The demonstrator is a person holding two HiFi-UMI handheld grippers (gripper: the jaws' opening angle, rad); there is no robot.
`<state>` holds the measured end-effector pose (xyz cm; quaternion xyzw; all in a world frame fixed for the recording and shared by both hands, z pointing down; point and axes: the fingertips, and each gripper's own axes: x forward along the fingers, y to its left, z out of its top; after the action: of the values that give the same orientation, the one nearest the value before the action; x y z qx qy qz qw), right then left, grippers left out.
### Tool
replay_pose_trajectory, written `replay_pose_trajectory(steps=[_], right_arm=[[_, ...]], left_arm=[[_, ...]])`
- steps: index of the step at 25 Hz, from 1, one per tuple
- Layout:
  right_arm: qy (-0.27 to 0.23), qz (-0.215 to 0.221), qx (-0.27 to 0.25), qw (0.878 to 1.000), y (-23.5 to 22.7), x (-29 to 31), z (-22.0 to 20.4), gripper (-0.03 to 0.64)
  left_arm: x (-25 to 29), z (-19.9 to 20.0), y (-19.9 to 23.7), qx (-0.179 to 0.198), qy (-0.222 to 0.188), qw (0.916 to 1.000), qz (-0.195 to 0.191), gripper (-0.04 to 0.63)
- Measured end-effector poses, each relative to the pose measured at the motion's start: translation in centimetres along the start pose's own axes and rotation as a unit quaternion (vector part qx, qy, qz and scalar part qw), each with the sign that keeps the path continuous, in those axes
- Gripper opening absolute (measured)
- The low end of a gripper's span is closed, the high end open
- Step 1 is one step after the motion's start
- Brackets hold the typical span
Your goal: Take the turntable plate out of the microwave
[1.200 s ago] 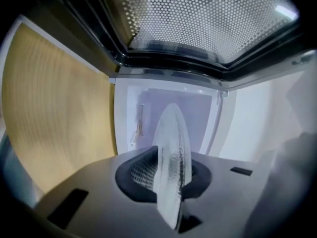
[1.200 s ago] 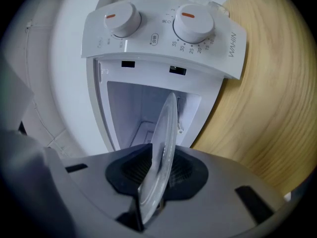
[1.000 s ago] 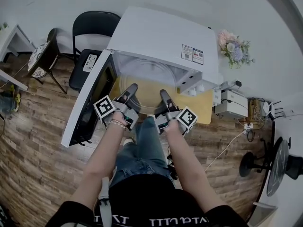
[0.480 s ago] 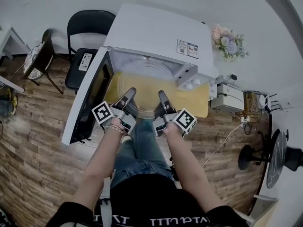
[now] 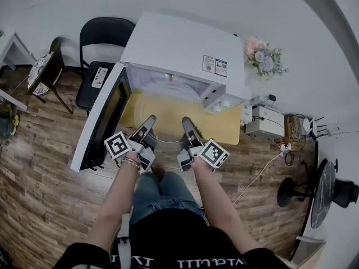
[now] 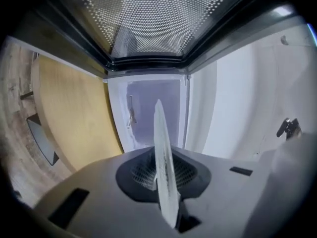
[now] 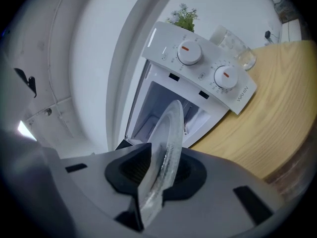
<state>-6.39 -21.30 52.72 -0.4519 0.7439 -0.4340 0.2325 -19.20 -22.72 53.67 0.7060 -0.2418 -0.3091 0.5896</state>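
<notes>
Glass plate [image 5: 168,129] held at near rim by both my grippers. Left gripper [image 5: 150,120] jaws clamped tight on rim. Right gripper [image 5: 185,122] jaws just eased slightly wider, rim still pinched between pads. Plate level, lifted clear of table [image 5: 227,129], near rim over table's front edge, in front of open microwave [image 5: 179,43]. Second ago plate sat deeper in microwave mouth; since drawn out toward me, both grippers pulled back. Door [image 5: 100,125] swung wide at left.
</notes>
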Motion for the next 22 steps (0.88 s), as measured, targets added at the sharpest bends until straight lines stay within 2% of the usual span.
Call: replay_pose_trajectory(steps=[5,8,11,14,22], right_arm=[[0.036,0.01,-0.042,0.998,1.0,-0.8,0.4,0.086],[0.048,0.025,-0.053,0.997,1.4,-1.9,1.0,0.087],[0.055,0.044,-0.059,0.996,2.3,-2.9,1.8,0.091],[0.057,0.059,-0.068,0.994,3.3,-3.9,2.5,0.094],[0.056,0.073,-0.105,0.99,5.1,-5.9,3.5,0.117]], left_arm=[[-0.5,-1.1,-0.9,0.041,-0.016,0.9989,0.014,0.04],[-0.7,-2.2,-1.9,0.095,-0.015,0.995,0.028,0.044],[-0.7,-3.1,-3.4,0.162,-0.002,0.9861,0.037,0.056],[-0.5,-4.0,-5.3,0.216,0.005,0.976,0.027,0.069],[-0.4,-5.7,-8.6,0.292,-0.003,0.9562,0.02,0.091]])
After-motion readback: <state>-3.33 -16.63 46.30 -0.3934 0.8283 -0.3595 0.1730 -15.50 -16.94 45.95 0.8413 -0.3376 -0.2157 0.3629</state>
